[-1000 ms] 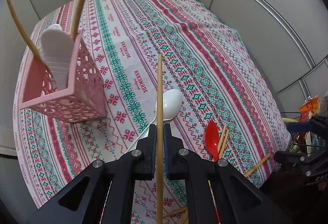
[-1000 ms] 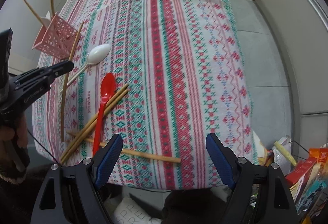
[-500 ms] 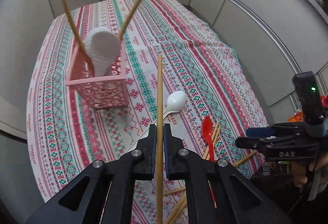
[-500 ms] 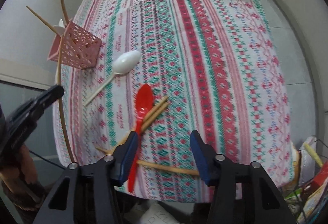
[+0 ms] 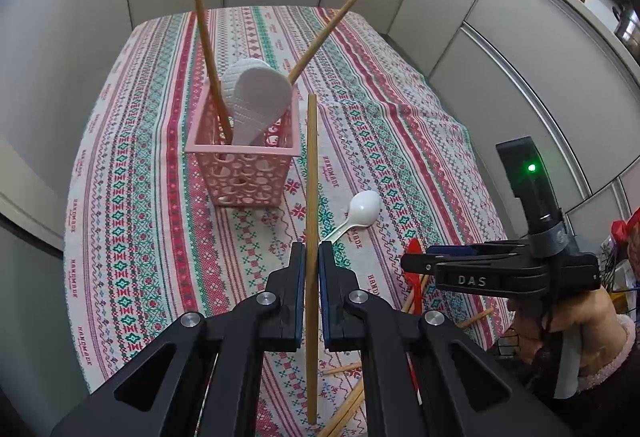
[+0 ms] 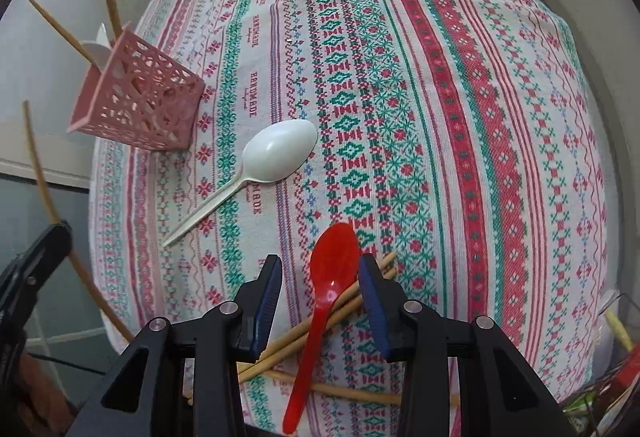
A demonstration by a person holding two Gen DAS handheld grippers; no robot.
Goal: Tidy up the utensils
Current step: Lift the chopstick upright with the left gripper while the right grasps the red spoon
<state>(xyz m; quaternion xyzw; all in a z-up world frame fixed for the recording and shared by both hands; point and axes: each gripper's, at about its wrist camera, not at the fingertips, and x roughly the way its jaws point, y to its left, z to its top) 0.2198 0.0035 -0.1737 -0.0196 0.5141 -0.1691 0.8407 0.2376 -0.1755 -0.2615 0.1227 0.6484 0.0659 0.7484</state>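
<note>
— So, where do we stand with our left gripper (image 5: 311,265)?

— We have it clenched on one wooden chopstick (image 5: 311,197), which stands upright between the blue pads. Its top end sits just to the right of the pink basket (image 5: 244,173), near the rim and still outside it.

— And what do we see in the basket?

— We see a white rice paddle (image 5: 256,97) and two chopsticks (image 5: 204,33) leaning out of it in opposite directions. The basket stands upright on the patterned worktop (image 5: 140,197).

— What about our right gripper (image 6: 320,301)?

— We hold it released, jaws spread on either side of the red spoon (image 6: 324,301), low over the cloth. The spoon's bowl lies between the pads; we cannot tell whether either pad touches it. It is the utensil farthest from the basket, near the worktop's front edge.

— What lies under the spoon?

— We see loose chopsticks (image 6: 304,333) crossing beneath its handle, with one more lying flat behind them at the edge.

— And the white spoon (image 6: 276,157)?

— We find it flat on the cloth just right of the basket, bowl pointing away from us and handle angled back towards the front edge, between the basket and the red spoon.

— Can each camera see the other gripper?

— Yes: from the left wrist we see the right one side-on, well to the right of the basket.
</note>
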